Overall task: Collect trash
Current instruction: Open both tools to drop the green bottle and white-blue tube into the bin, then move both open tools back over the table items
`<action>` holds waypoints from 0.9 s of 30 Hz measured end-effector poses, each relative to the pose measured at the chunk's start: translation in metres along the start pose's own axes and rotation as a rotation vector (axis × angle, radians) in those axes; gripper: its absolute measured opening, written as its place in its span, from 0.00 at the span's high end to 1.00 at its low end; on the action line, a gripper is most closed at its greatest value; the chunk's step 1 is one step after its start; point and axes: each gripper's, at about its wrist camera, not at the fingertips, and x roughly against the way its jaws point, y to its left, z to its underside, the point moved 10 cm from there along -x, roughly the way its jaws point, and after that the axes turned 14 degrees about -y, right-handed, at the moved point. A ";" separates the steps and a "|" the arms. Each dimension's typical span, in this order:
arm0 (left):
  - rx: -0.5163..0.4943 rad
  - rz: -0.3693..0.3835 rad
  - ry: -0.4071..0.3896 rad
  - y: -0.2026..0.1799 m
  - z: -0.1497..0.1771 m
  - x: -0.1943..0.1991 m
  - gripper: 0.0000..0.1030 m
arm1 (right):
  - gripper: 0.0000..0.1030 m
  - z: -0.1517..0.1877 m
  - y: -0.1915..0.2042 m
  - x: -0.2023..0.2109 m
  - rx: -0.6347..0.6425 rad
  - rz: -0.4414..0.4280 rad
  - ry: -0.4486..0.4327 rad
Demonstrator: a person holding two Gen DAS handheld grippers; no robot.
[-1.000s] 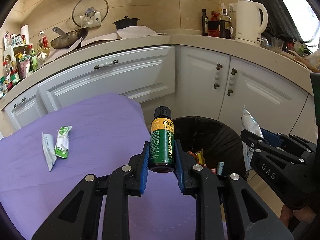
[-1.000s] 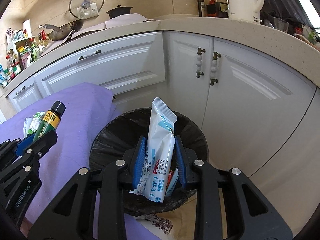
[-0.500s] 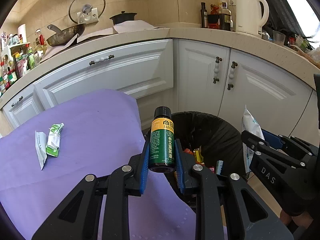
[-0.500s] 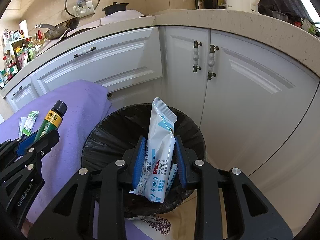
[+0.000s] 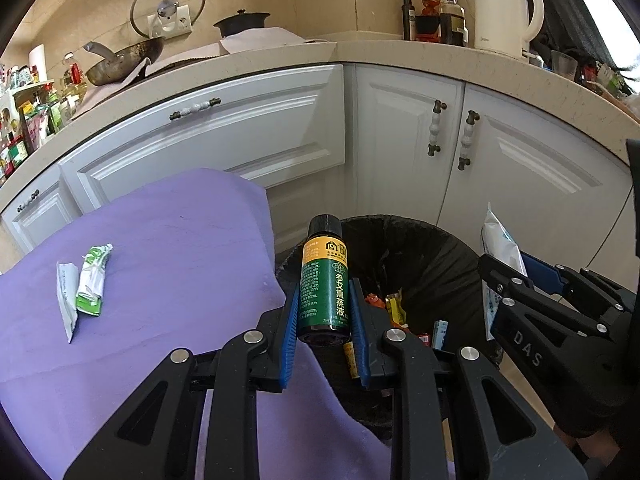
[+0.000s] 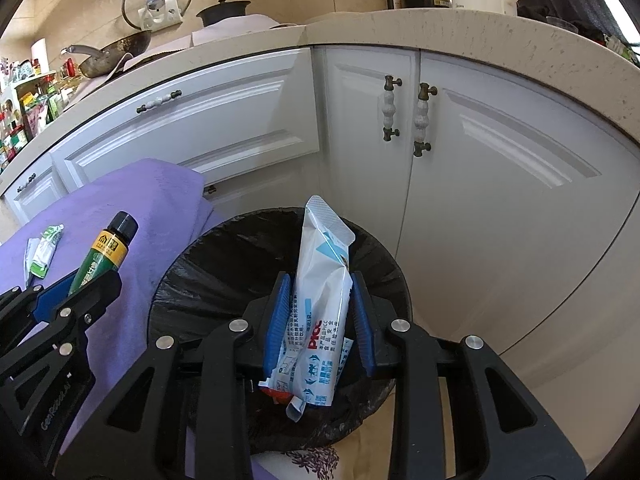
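Lined in black, the bin point(image 6: 280, 280) was the landmark: above its mouth a white pouch point(image 6: 320, 300) was clamped by the right gripper point(image 6: 320, 316); over its near-left rim a green bottle point(image 5: 325, 280) was clamped by the left gripper point(image 5: 325, 320), so early release risked dropping it outside.

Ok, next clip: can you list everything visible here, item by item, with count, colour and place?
bottle: 1, green with yellow band and black cap, upright in left gripper
pouch: 1, white and blue, in right gripper over the bin
bin: 1, black liner, on floor below cabinets, trash inside
wrappers: 2, white and green-white, on the cloth
cloth: 1, purple, left of bin
cabinets: white, behind
kettle: 1, white, on counter
wok: 1, dark, on counter
glass lid: 1, on wall
left gripper: 1, black, blue pads
right gripper: 1, black, blue pads
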 end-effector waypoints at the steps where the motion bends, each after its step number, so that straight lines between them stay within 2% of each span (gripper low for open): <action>1: -0.003 -0.001 0.002 -0.001 0.001 -0.002 0.76 | 0.62 0.000 -0.001 -0.002 -0.001 -0.001 0.004; 4: -0.006 0.001 0.011 -0.003 0.002 -0.005 0.76 | 0.60 0.002 -0.003 -0.005 -0.002 0.005 0.012; 7: 0.006 -0.004 0.022 -0.002 0.003 -0.008 0.66 | 0.59 0.003 -0.005 -0.007 -0.007 0.008 0.018; 10: 0.018 -0.007 0.023 0.000 0.003 -0.007 0.63 | 0.59 0.001 -0.005 -0.005 -0.017 0.011 0.016; 15: 0.040 -0.021 0.013 0.012 -0.001 -0.001 0.52 | 0.59 -0.006 0.006 -0.001 -0.008 -0.009 0.005; 22: 0.077 -0.084 0.009 0.054 -0.003 0.016 0.49 | 0.59 -0.021 0.042 0.007 0.012 -0.069 -0.015; 27: 0.108 -0.162 0.003 0.099 -0.002 0.032 0.47 | 0.59 -0.031 0.081 0.010 0.042 -0.132 -0.026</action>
